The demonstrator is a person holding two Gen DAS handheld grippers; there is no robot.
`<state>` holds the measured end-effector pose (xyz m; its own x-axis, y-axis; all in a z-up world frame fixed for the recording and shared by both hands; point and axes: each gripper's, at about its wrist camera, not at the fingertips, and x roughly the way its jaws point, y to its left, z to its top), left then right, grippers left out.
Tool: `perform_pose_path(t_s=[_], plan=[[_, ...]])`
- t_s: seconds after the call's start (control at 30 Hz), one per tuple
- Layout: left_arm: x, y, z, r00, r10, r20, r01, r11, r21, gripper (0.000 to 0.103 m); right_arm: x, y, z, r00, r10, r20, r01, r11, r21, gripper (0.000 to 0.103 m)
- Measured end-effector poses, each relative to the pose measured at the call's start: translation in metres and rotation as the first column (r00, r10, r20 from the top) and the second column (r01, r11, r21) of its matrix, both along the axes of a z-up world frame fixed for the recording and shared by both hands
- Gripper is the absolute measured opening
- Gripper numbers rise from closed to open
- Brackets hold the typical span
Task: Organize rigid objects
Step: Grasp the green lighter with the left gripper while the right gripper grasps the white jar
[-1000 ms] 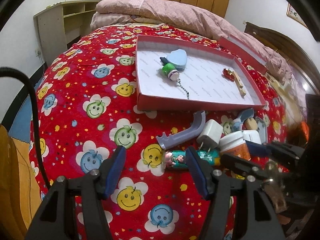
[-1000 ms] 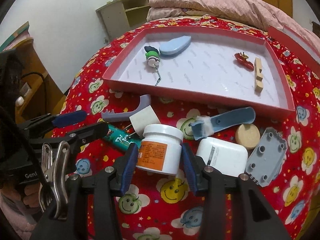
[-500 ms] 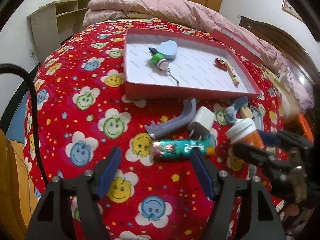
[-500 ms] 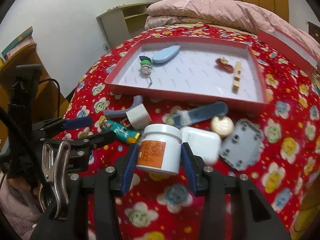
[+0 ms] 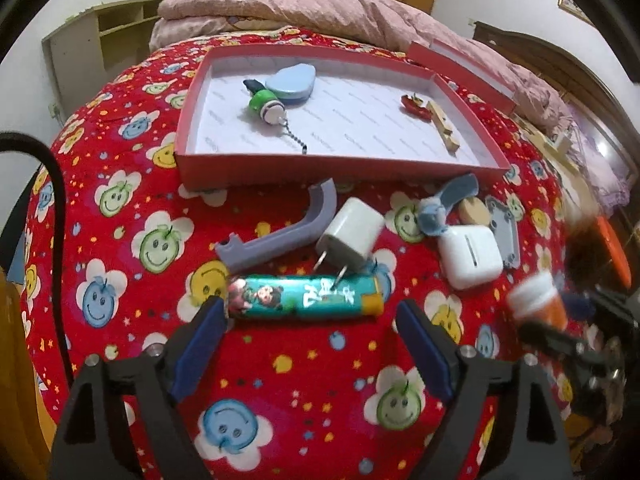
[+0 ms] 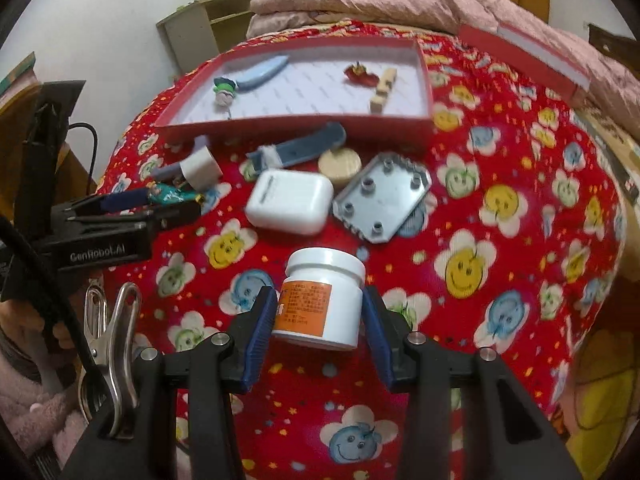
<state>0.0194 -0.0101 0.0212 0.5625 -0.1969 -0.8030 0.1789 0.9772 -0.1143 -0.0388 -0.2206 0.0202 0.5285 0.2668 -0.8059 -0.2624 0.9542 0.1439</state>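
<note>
Right gripper (image 6: 318,322) clamping white jar (image 6: 322,300)

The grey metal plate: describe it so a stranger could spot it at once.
Start at the red tray on the smiley-print bedspread. Just in front of its right corner lies the grey metal plate, beside the white case. Only it is flat, scallop-edged and studded with raised posts.

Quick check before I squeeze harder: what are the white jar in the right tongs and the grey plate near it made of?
The white jar, held in the right tongs, looks like smooth, opaque plastic with a ribbed screw lid and an orange paper label. The grey plate looks like cast metal or moulded plastic: dull grey sheen, raised round posts, scalloped edges. The look alone cannot settle which.
</note>
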Motion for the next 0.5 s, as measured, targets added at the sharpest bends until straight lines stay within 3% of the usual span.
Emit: perform_pose_path(t_s=[0.3,0.5], plan=[[0.002,-0.016,-0.006,0.999,0.011,0.031,-0.015,0.993,0.118,0.09,-0.001,-0.003,-0.009,1.0,0.001,0.002,-0.001,0.998,0.056,0.045],[0.005,-0.021,-0.007,0.998,0.047,0.034,-0.052,0.99,0.135,0.09,-0.003,-0.002,-0.012,1.0,-0.005,0.012,0.004,0.999,0.053,0.044]])
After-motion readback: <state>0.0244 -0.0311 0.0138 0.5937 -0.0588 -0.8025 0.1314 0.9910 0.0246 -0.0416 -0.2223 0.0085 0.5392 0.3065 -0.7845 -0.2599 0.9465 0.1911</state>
